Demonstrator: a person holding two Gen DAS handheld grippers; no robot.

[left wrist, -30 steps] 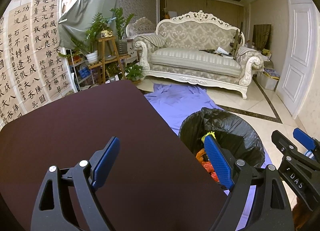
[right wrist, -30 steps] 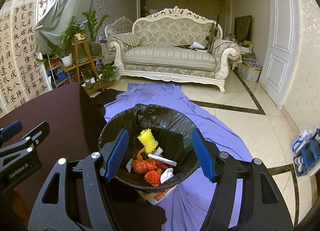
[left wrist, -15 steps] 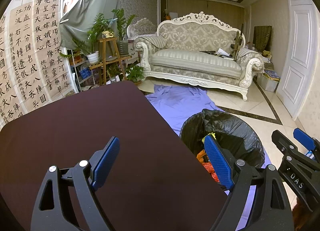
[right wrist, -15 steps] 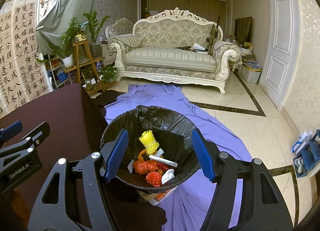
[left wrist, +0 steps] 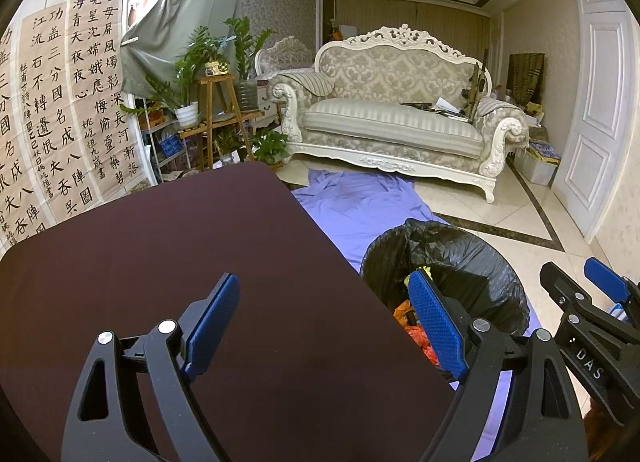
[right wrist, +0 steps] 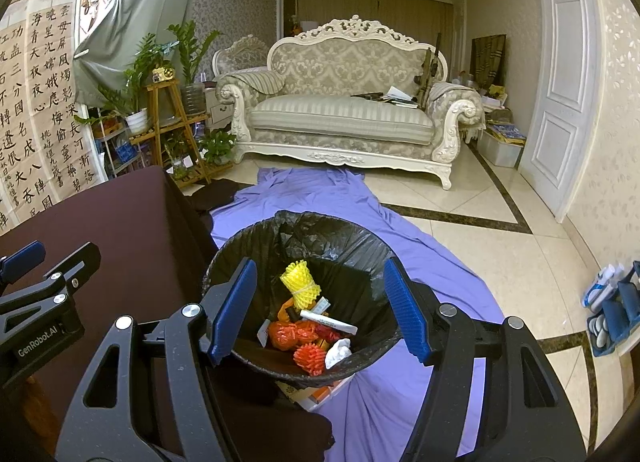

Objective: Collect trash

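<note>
Right tool (right wrist: 320,306) gapes empty above bin (right wrist: 360,246).

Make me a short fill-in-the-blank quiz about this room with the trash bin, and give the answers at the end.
1. The trash bin is lined with a bag coloured ____.
2. The bin stands on a cloth coloured ____.
3. The topmost piece of trash is a foam net coloured ____.
4. Nothing lies between the fingers of the left gripper or the right gripper; both are ____.

Missing words: black; purple; yellow; open
</note>
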